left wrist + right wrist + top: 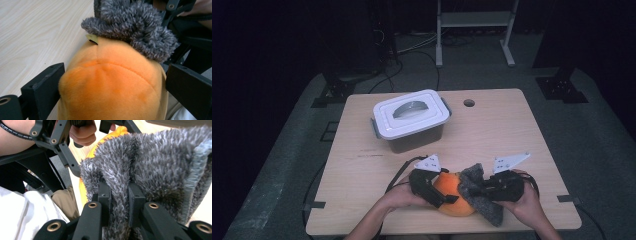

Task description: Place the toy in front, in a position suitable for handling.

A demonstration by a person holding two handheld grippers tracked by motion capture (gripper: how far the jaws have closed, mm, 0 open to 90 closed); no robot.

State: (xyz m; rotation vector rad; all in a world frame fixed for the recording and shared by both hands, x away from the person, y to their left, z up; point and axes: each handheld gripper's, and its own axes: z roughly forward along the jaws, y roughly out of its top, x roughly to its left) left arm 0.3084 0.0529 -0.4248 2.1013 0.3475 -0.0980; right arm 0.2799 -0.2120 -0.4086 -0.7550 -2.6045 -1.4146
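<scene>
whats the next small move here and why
Probably wipe the grey fuzzy cloth across the orange plush toy. The right tongs are shut on a fold of the cloth, which already lies against the toy, while the left tongs stand wide around the toy's sides, steadying it at the table's near edge.

The orange plush point(453, 194) is a rounded, soft toy of smooth short-pile fabric, with curved seams running over its domed end and a small tan tag at the seam near the top. It lies on its side at the near edge of the bench point(492, 125), roughly midway along that edge. The grey fuzzy cloth point(482, 192) is a shaggy, mottled grey piece with a smoother pale blue-grey edge. It is bunched into upright folds and drapes against the right side of the orange plush, touching it.
</scene>
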